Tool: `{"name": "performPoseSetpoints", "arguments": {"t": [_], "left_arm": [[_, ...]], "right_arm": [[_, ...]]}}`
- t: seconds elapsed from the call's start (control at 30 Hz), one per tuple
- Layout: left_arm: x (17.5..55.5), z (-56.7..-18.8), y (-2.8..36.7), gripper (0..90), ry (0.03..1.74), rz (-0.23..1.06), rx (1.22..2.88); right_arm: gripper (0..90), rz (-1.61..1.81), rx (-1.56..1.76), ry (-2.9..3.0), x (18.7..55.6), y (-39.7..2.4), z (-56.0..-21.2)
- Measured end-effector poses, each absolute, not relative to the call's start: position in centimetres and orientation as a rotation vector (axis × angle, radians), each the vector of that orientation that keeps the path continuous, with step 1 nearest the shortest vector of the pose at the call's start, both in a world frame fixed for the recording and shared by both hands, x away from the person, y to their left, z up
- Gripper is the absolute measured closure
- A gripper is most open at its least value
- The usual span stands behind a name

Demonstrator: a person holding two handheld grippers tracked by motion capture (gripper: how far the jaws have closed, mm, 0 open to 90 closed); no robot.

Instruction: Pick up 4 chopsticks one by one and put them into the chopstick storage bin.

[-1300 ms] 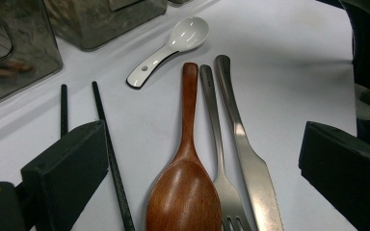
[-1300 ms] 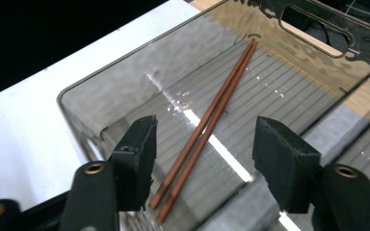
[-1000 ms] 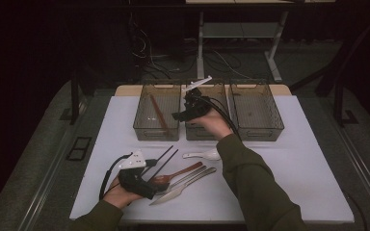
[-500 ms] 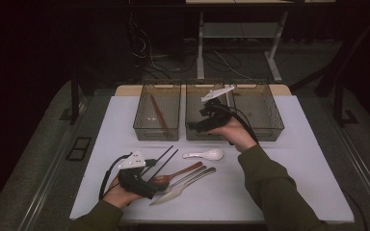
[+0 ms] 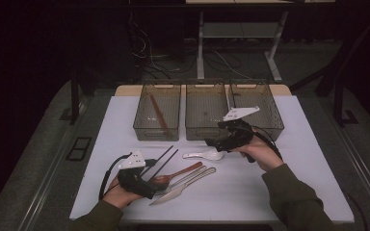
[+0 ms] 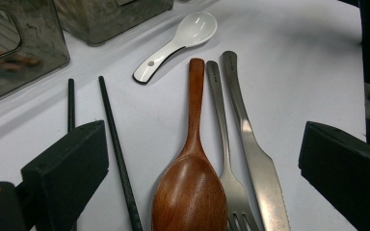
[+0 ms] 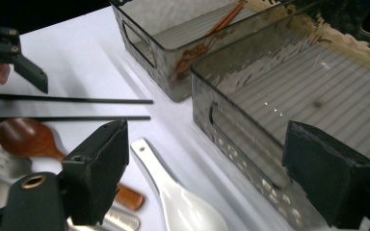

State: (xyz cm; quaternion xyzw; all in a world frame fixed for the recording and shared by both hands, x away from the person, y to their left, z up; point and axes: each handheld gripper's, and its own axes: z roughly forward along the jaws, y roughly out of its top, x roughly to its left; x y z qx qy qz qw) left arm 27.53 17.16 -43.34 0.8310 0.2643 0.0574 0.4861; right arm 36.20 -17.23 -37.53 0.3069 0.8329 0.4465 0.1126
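Observation:
My left gripper [image 5: 150, 184] rests near the table's front left. Its jaws [image 6: 202, 139] stand open on either side of a wooden spoon's bowl [image 6: 191, 195], with a fork [image 6: 223, 144] and a knife [image 6: 256, 161] beside it and two black chopsticks [image 6: 116, 144] to the left. My right gripper [image 5: 212, 143] hovers low in front of the middle bin [image 5: 206, 111], just above a white ceramic spoon [image 5: 203, 155]. Its jaws [image 7: 204, 134] have just been opening and stand open, with nothing between them; the white spoon [image 7: 173, 199] lies below.
Three smoky plastic bins line the back of the white table [image 5: 298, 159]. The left bin [image 5: 145, 126] holds brown chopsticks [image 5: 158, 114]; the right bin [image 5: 270, 126] stands behind my right hand. In the right gripper view, the middle bin's wall [image 7: 250, 159] is very close.
My right gripper came away from above the middle bin, moving right and toward me, down to the table by the white spoon. The left gripper stayed put.

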Motion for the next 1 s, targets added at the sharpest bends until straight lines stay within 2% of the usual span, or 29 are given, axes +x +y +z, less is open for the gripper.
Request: {"name": "performPoseSetpoints", "arguments": {"t": [1.0], "left_arm": [[27.4, -43.1, 17.3, 2.6, 0.663, 0.166, 2.021]], "right_arm": [[13.9, 1.356, 1.012, 2.322, 28.2, -28.2, -42.2]]}}
